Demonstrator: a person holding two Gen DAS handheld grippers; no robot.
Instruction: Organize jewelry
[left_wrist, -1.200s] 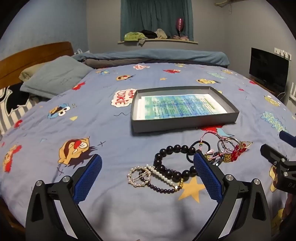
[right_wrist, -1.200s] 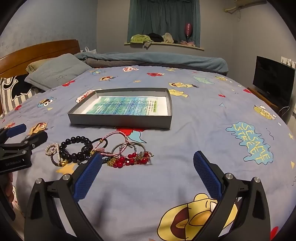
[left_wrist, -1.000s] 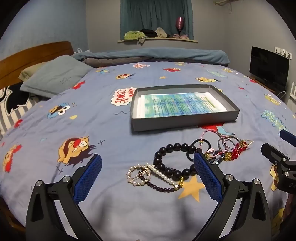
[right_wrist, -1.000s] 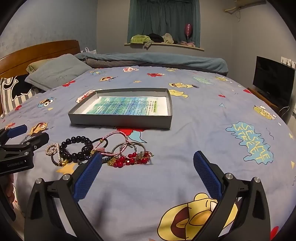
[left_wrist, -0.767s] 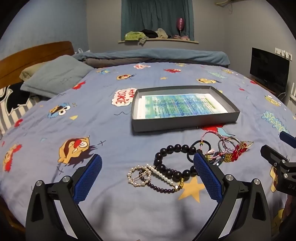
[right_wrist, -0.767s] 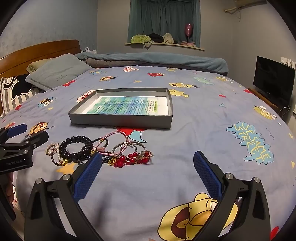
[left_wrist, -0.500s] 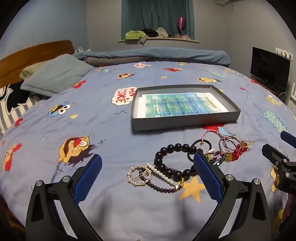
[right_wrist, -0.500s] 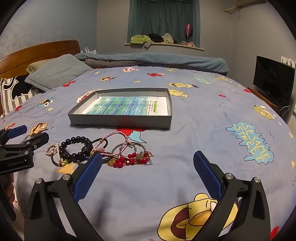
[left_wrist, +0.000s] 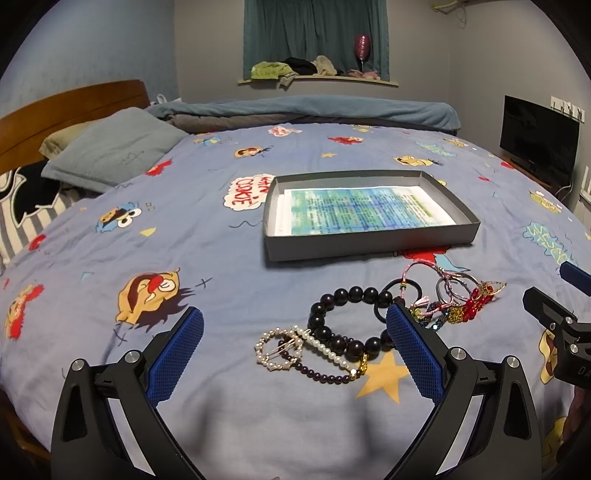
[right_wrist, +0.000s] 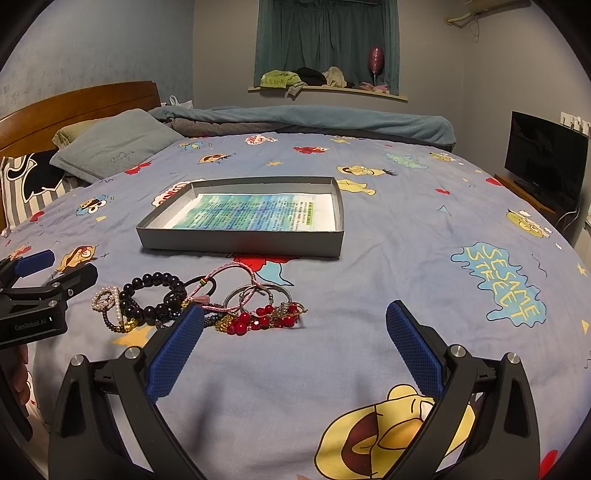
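Both grippers are wide open and holding nothing, so basically nothing has been sorted yet. Left gripper (left_wrist: 293, 349) hangs low over the bedspread with its blue pads spread either side of the jewelry, and the right gripper (right_wrist: 293, 349) sits the same way, jaws apart, just right of the pile.

Using the shallow grey cardboard box (left_wrist: 373, 247) as the landmark: all the jewelry lies in one loose cluster on the near side of the box, close to its front wall but not in it. Chunky black bead bracelet (left_wrist: 347, 317) is near the middle of that cluster. On its left, further from the box, are a small pearl ring-shaped clip (left_wrist: 279, 349) and a thin strand of pearls and dark purple beads (left_wrist: 325, 363) that crosses under the black one. Toward the box's right front corner there's a black hair tie (left_wrist: 400, 295), a pink braided cord (left_wrist: 424, 264), some thin silver bangles (right_wrist: 258, 293) and a red and gold bead tangle (right_wrist: 258, 319), all overlapping each other.

The box itself holds only a printed blue-green sheet of paper (right_wrist: 251, 214), no jewelry. So my guess is every piece still has to be moved in, one at a time, and the tangled right end looks like the fiddly part.

Everything sits on a blue cartoon-print bedspread (right_wrist: 406, 240).
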